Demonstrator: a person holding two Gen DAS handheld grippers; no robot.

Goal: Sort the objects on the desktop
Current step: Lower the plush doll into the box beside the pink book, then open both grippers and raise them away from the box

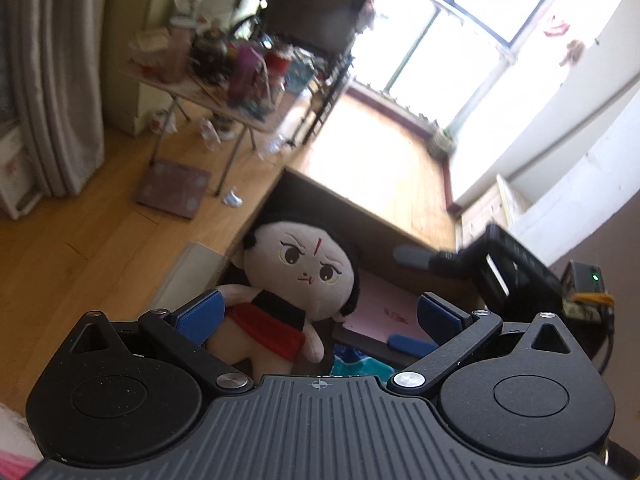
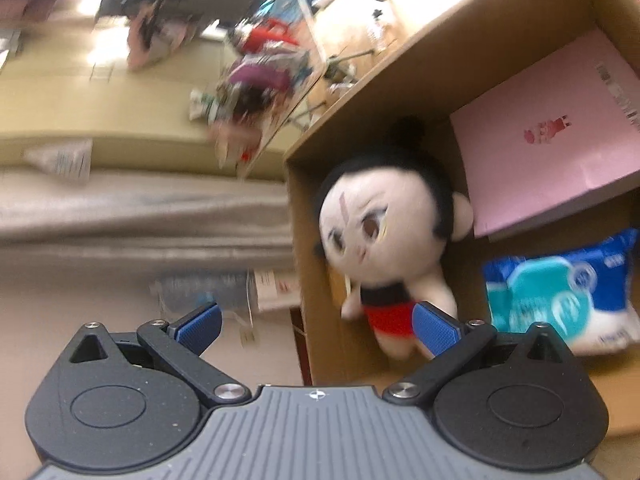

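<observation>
Sunlit wooden floor [image 1: 80, 240] surrounds our cardboard box [image 2: 480, 40], which already holds the doll [image 2: 384, 232], pink book [image 2: 552, 152] and tissue pack [image 2: 560, 296]. Our left gripper [image 1: 320, 316] and right gripper [image 2: 316, 324] both gape wide, holding nothing; little sorting seems left.

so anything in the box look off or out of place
Nothing looks damaged or spilled. The plush doll lies in the cardboard box near one corner, beside a pink paper bag and a blue tissue pack. Both grippers have their jaws open and hold nothing.
</observation>
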